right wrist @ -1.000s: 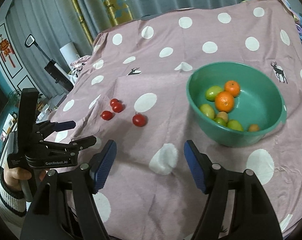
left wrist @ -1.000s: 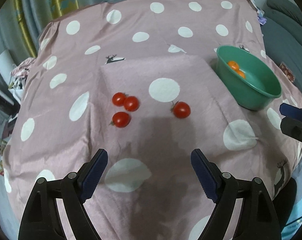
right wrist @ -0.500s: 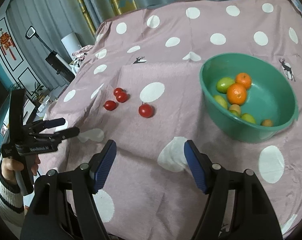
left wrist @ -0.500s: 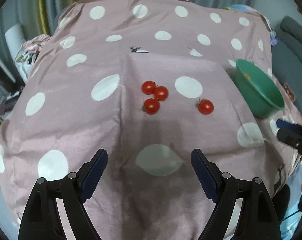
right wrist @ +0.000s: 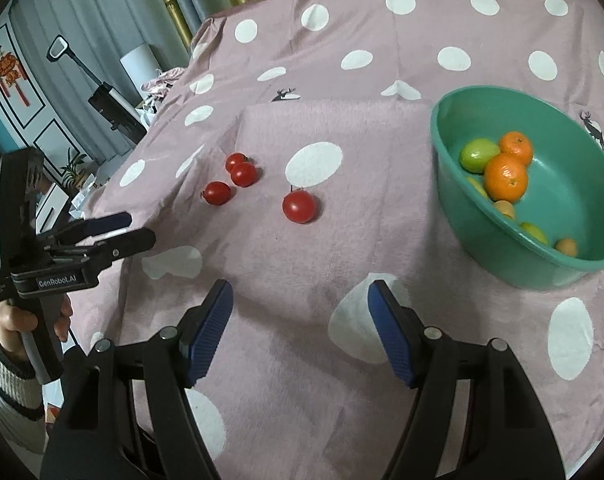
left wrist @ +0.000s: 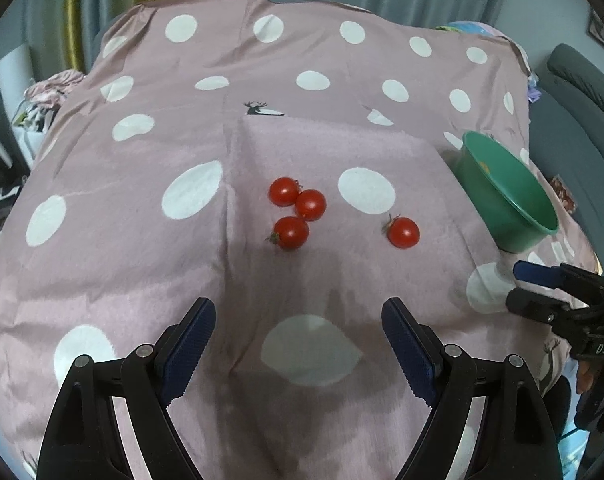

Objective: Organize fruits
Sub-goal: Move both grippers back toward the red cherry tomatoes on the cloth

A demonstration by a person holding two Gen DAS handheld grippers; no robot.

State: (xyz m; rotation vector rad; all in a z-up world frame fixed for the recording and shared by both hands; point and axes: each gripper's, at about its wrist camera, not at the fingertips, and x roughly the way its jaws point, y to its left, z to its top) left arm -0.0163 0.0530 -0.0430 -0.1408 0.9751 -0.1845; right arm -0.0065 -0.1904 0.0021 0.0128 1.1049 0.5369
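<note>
four tomatoes (right wrist: 298, 207) beside fruit bowl (right wrist: 501, 256)

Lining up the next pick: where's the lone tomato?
In the right wrist view, the lone tomato sits mid-cloth, between the three clustered tomatoes on its left and the green bowl on its right.

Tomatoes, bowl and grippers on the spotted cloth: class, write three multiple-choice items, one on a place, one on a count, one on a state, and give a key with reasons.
1. Where is the lone tomato?
A. inside the bowl
B. on the cloth between the cluster and the bowl
C. in a gripper

2. How many tomatoes lie on the cloth?
A. two
B. four
C. six

3. What is the state of the right gripper?
A. open and empty
B. shut on a tomato
C. shut on an orange

Key: 1 B, it sits apart from the three clustered tomatoes, nearer the green bowl. 2 B, three together plus one. 3 A, only cloth shows between its fingers.
</note>
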